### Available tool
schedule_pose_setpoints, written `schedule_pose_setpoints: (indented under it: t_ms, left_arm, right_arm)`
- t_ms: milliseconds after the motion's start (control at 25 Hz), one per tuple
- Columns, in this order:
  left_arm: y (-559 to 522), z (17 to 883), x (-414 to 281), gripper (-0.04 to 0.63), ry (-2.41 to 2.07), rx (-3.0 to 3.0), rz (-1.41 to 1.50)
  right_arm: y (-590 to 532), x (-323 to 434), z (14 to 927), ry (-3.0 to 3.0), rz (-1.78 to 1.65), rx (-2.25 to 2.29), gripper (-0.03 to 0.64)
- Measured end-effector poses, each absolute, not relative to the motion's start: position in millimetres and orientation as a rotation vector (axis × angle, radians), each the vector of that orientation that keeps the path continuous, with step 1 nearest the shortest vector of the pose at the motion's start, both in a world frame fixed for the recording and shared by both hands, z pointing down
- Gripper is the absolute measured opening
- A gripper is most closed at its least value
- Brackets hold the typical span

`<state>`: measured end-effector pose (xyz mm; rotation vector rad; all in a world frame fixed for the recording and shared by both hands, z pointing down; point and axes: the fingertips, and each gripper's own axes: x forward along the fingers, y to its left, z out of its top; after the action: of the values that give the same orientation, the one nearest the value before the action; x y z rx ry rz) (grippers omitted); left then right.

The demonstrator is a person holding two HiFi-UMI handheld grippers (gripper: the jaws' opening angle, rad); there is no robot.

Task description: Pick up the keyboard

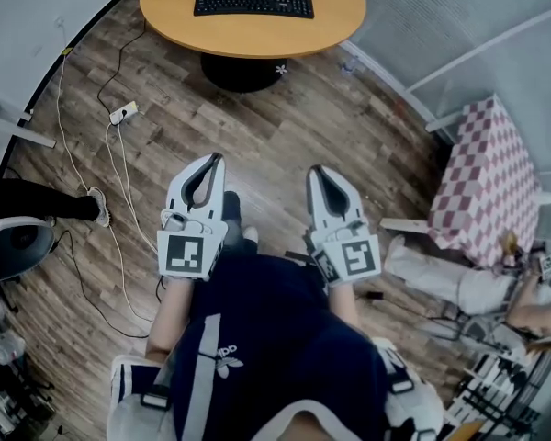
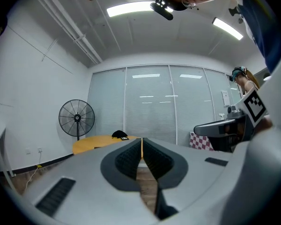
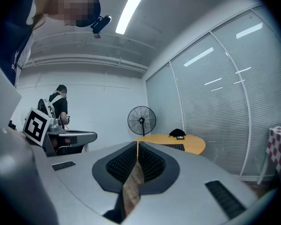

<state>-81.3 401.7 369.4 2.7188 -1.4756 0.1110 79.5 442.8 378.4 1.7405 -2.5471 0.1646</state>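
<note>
Black rectangular keyboard (image 1: 253, 4) lies flat on the round wooden table (image 1: 165, 12), well ahead of both sets of fingertips and untouched. Left gripper (image 1: 216, 158) and right gripper (image 1: 314, 171) are held level, side by side above the wood-plank floor (image 1: 285, 127). Each has its jaws pressed together on nothing. Judged step: approach. The next move calls for reaching the table, then parting the jaws to take the keyboard's edges.

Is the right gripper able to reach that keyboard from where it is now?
Probably not yet: the keyboard lies on the round table, across open floor from the right gripper. Nothing blocks the way, though its jaws are shut.
</note>
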Motion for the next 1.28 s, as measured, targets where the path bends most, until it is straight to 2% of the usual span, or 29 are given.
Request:
schedule_pose_setpoints:
  t_ms: [400,840,1280]
  left_arm:
    - [295,362,-83,0.011,-1.421,2.731,0.058]
    - [208,365,-116,0.011,-1.4,2.742,0.069]
    - [176,373,-123,0.011,-1.398,2.717,0.081]
  right_arm:
    - [339,75,377,-2.515,0.189,1.756,0.012]
    - [256,52,376,-2.476,0.17,1.814,0.012]
    - [225,55,378,-2.441,0.184,1.881,0.012]
